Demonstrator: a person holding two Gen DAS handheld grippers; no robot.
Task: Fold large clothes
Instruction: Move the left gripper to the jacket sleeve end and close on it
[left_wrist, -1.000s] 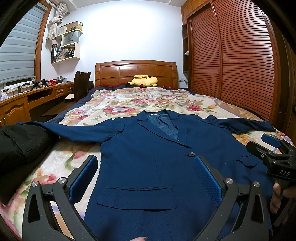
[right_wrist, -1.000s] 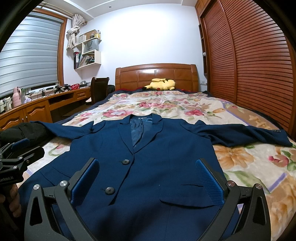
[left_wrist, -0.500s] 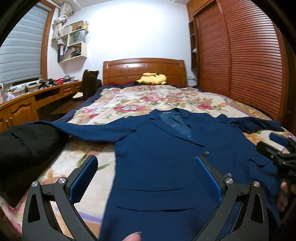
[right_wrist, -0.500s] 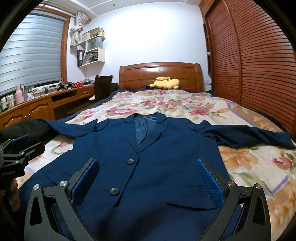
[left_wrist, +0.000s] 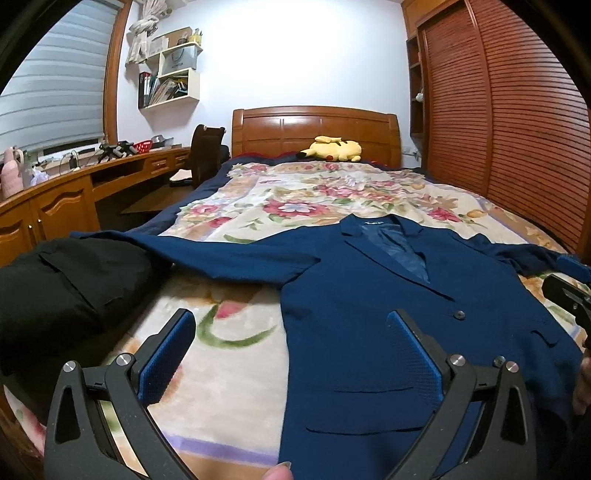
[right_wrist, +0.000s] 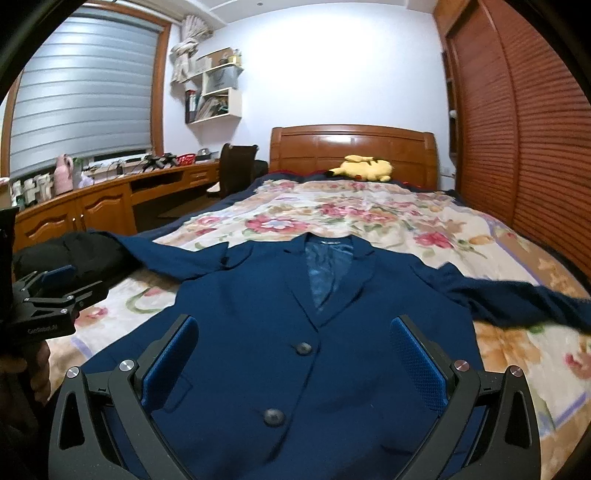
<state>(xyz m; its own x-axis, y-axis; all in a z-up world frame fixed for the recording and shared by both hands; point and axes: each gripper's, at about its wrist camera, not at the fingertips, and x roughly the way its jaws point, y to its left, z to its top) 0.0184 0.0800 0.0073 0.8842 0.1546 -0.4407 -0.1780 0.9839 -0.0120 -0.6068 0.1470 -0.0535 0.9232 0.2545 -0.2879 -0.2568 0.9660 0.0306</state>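
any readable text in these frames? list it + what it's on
"GenRobot.AI": white print on the side of the left gripper, small but legible in the right wrist view.
Neck label of the blue jacket: light lettering, too small to read.
Book spines on the wall shelf: too blurred to read.

Yellow plush toy by headboard (wooden); floral blanket; desk.
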